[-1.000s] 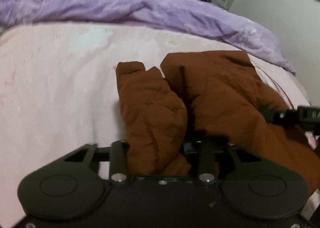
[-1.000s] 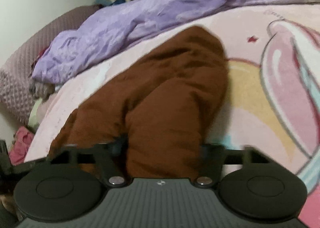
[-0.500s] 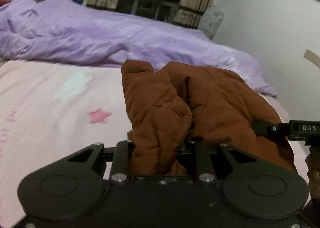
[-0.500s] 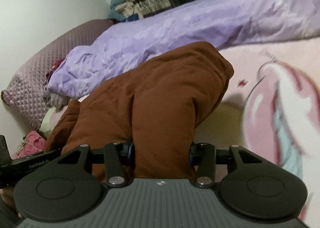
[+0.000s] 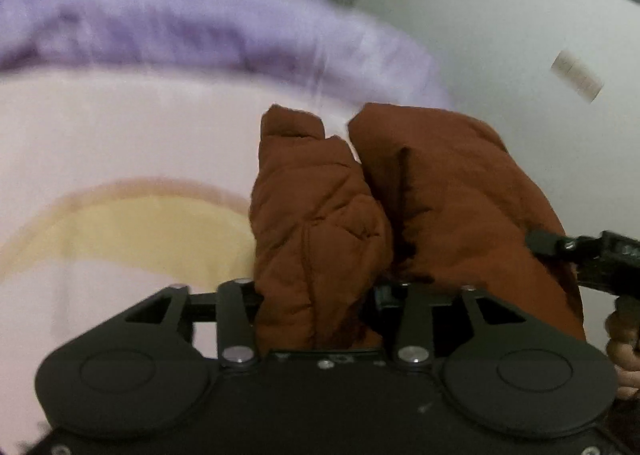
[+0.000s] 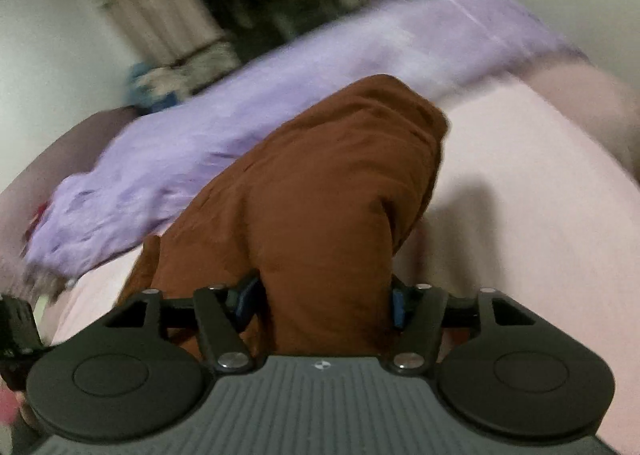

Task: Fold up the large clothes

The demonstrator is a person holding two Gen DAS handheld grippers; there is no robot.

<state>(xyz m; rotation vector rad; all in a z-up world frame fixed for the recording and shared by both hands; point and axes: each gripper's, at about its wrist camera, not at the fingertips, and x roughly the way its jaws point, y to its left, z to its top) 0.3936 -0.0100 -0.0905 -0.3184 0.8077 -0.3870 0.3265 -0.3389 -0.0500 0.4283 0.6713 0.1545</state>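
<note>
While your left gripper (image 5: 316, 295) and right gripper (image 6: 324, 295) each have a thick fold of the brown padded jacket (image 5: 420, 191) between jaws that are opening, the blur hides whether their pads press it. Beyond the jacket lies the pink sheet (image 5: 120, 127), then the purple duvet (image 5: 180, 27).

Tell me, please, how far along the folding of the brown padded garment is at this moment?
Done: the brown garment is already bunched into a thick bundle. In hand: it sits between the fingers of both the left gripper and right gripper, whose jaws are opening, over the pink bedsheet. Left: laying it flat and tidying the fold; the blur hides the final shape.
</note>
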